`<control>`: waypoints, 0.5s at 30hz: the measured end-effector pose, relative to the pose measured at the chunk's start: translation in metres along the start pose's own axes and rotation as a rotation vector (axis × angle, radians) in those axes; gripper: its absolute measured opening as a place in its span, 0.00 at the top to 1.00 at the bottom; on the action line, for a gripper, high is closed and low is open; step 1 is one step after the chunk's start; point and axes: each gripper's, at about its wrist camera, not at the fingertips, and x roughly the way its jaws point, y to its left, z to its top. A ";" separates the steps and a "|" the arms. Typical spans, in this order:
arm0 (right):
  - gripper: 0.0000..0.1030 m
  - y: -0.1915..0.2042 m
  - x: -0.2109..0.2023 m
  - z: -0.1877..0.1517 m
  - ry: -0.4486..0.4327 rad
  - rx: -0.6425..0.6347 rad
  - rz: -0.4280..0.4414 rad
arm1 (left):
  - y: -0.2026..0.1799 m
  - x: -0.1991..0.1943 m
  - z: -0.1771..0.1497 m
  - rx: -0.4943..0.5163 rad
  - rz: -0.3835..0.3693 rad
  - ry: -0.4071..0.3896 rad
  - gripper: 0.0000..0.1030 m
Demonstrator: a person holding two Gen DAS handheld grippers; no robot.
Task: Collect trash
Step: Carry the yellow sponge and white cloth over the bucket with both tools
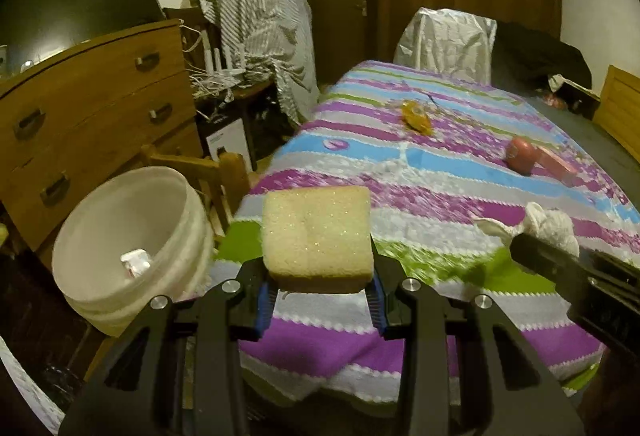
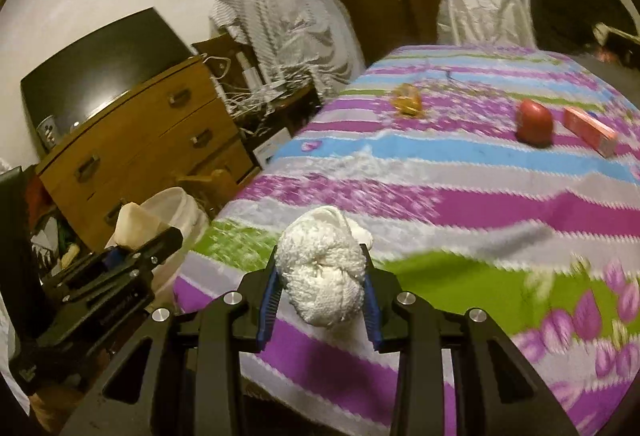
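Note:
My left gripper is shut on a yellow sponge and holds it above the near corner of the striped tablecloth, right of a white bucket. The bucket holds a small white item. My right gripper is shut on a crumpled white paper towel over the table's near edge. In the right wrist view the left gripper with the sponge sits left, in front of the bucket. In the left wrist view the right gripper holds the towel.
On the table lie an orange wrapper, a red apple and a pink box. A wooden dresser stands left behind the bucket. A wooden chair stands between bucket and table. Covered chairs stand at the far end.

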 end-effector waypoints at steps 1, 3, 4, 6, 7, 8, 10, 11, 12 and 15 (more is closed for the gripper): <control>0.64 0.009 0.006 0.008 0.008 -0.019 0.020 | 0.005 0.000 0.003 -0.006 0.005 -0.005 0.65; 0.64 0.030 0.019 0.022 0.025 -0.063 0.056 | 0.021 -0.001 0.013 -0.024 0.027 -0.020 0.65; 0.64 0.043 0.027 0.030 0.035 -0.089 0.076 | 0.029 0.000 0.017 -0.031 0.040 -0.027 0.65; 0.64 0.068 0.042 0.043 0.054 -0.134 0.106 | 0.052 0.002 0.028 -0.050 0.074 -0.039 0.65; 0.64 0.082 0.051 0.050 0.066 -0.162 0.121 | 0.060 0.002 0.032 -0.059 0.087 -0.042 0.65; 0.64 0.097 0.061 0.056 0.079 -0.186 0.136 | 0.074 0.003 0.036 -0.070 0.106 -0.046 0.64; 0.64 0.121 0.079 0.067 0.105 -0.213 0.168 | 0.102 0.005 0.044 -0.088 0.152 -0.052 0.64; 0.64 0.135 0.091 0.073 0.123 -0.223 0.189 | 0.111 0.005 0.047 -0.094 0.166 -0.052 0.64; 0.64 0.147 0.099 0.077 0.133 -0.231 0.200 | 0.124 0.007 0.049 -0.102 0.182 -0.048 0.64; 0.64 0.186 0.128 0.088 0.168 -0.271 0.243 | 0.161 0.014 0.055 -0.127 0.233 -0.033 0.64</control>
